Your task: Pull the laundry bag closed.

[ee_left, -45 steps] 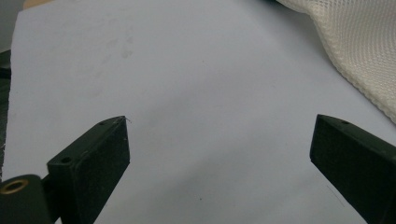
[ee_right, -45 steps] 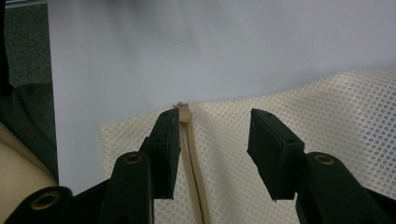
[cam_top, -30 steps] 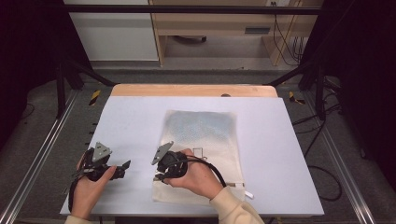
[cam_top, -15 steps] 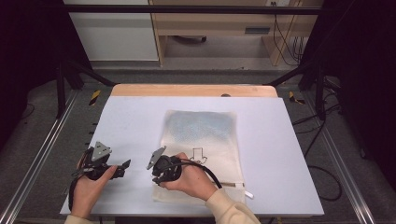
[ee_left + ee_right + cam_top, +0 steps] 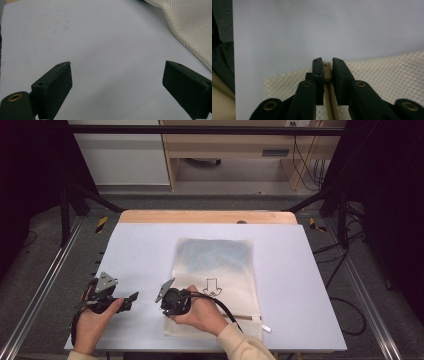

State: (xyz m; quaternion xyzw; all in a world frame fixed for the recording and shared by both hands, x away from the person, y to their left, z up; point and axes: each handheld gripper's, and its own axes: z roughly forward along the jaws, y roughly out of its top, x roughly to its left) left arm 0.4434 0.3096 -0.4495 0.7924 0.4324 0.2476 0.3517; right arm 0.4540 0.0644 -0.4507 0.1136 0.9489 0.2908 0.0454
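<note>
Right claw [image 5: 327, 68]: clenched on zipper pull [image 5: 327, 72] | mesh bag [image 5: 216, 270] zip runs rightward along near edge | left claw [image 5: 117, 82]: released, bench [image 5: 145, 250].

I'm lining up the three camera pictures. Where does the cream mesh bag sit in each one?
High view: mesh bag at table centre, right claw at its near left corner.
Left gripper view: upper right corner.
Right gripper view: lower half, zipper pinched.
Shared landmark: the white table.
</note>
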